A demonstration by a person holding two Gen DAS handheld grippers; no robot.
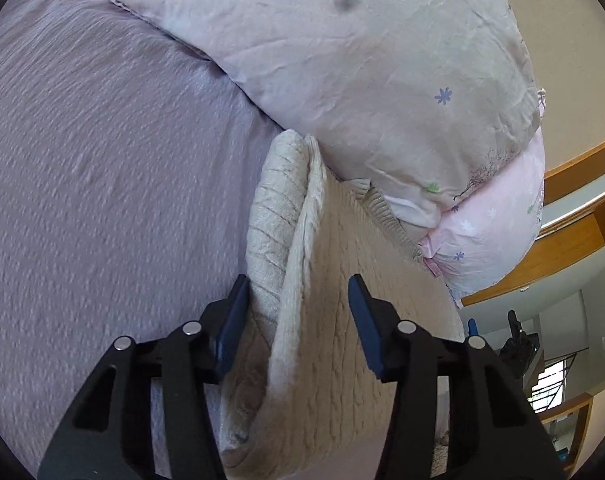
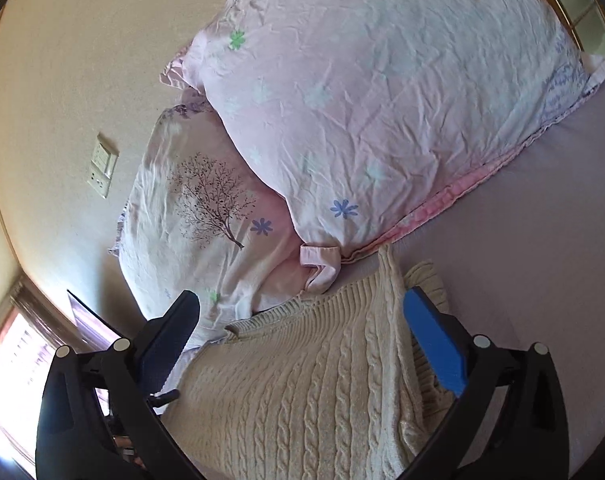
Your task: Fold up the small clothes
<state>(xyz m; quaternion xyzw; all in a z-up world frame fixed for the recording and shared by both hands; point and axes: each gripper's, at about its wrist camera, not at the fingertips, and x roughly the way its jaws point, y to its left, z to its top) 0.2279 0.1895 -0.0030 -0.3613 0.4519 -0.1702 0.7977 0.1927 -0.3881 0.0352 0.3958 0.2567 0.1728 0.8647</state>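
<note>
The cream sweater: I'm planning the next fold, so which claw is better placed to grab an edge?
Left, probably. The left claw is open and straddles a raised fold of the cream sweater. The right claw, also open, hovers over the flat knit, no edge between its fingers.

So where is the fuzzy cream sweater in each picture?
Left wrist view: the cream sweater is in the bottom middle, a fold rising between the open fingers.
Right wrist view: the cream sweater fills the bottom middle, between the open fingers.
Shared landmark: the pink flowered pillow just beyond it.
</note>
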